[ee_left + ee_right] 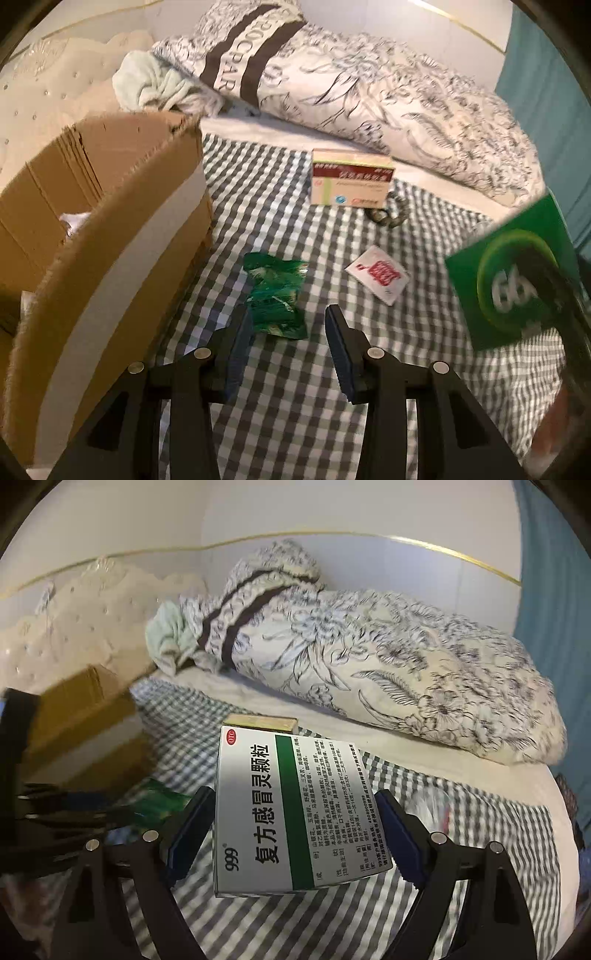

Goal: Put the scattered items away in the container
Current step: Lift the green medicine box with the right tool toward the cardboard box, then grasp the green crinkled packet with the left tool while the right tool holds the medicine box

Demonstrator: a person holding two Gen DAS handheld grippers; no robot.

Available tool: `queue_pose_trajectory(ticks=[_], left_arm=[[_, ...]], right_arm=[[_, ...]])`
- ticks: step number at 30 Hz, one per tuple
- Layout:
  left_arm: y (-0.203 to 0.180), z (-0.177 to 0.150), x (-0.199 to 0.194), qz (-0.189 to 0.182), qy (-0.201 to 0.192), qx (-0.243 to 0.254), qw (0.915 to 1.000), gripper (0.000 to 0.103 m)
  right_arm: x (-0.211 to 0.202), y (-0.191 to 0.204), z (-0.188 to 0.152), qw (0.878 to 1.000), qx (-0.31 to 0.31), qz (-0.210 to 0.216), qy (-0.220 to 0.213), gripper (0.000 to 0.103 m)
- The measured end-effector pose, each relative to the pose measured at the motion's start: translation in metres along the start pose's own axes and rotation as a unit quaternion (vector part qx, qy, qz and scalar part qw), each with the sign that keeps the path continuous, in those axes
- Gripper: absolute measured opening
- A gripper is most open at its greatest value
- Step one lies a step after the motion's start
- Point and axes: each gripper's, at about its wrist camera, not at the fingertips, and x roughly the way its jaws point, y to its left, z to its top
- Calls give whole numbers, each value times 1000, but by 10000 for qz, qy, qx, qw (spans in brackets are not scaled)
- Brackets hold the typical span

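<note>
The right claw [291, 830] has a white and green box [295, 812] between its two jaws, lifted off the bed; the far jaw pad touches the box edge, but whether the near one presses on it cannot be told. The left claw [290, 332] is partly spread with nothing in it, and it hangs just above the checked cloth [295, 406]. A green wrapper [277, 295] lies right at its left fingertip. A little farther to the right lies one white and red packet [376, 275]. Farther off stands one small pink box [351, 181], with a dark little thing [388, 214] beside it. One cardboard box [92, 221] stands close on the left, open at the top. Far back lie one flowered quilt [406, 110] and one pale green cloth [155, 85]. Only the left view shows the packet and the box's green face [513, 277], held up at the right. Only the right view shows the box's white side with its writing.
</note>
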Motion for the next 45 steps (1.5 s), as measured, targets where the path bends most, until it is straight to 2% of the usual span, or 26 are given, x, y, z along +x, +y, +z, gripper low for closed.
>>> queue_pose_trajectory(ticks=[4,8,11,17,20,25,31,35,39,40,42,43,44,45], left_arm=[[-1,8,-29,-9,-194,105,9998,43],[13,23,-71,-63,-612,14,9981,43],[33,36,-97,29,-790,-113,9968,43],[96,51,-133,512,-1079,-269,9925,43],[127,53,-136,685,-1081,-309,9913,43],[175,51,-117,844,-878,-527,9912,43],[207,42,-85,784,-549,-765,9925,43],[208,39,-81,625,-527,-781,9936,43],[182,38,-89,300,-650,-524,9961,44],[170,37,-90,197,-675,-420,9966,48],[141,34,-90,-51,-673,-210,9975,62],[124,31,-90,-202,-682,-98,9974,75],[107,27,-89,-359,-720,22,9968,80],[88,23,-86,-507,-755,160,9957,81]], right_arm=[[-42,18,2,9997,153,196,-44,86],[-66,35,16,9993,197,312,-59,87],[-77,48,33,9975,456,545,-62,87],[-82,99,66,9925,566,1073,-162,87],[-69,132,81,9878,682,1399,-109,87],[-39,182,100,9848,720,1580,3,87],[-5,222,107,9857,613,1557,197,87],[1,222,108,9878,585,1434,179,87],[-13,188,112,9902,766,1164,-38,87],[-18,174,112,9910,819,1050,-96,87],[-30,144,112,9927,938,734,-215,87],[-35,131,111,9931,982,589,-263,87],[-39,119,110,9935,1001,455,-293,87],[-45,105,107,9938,1027,274,-331,87]])
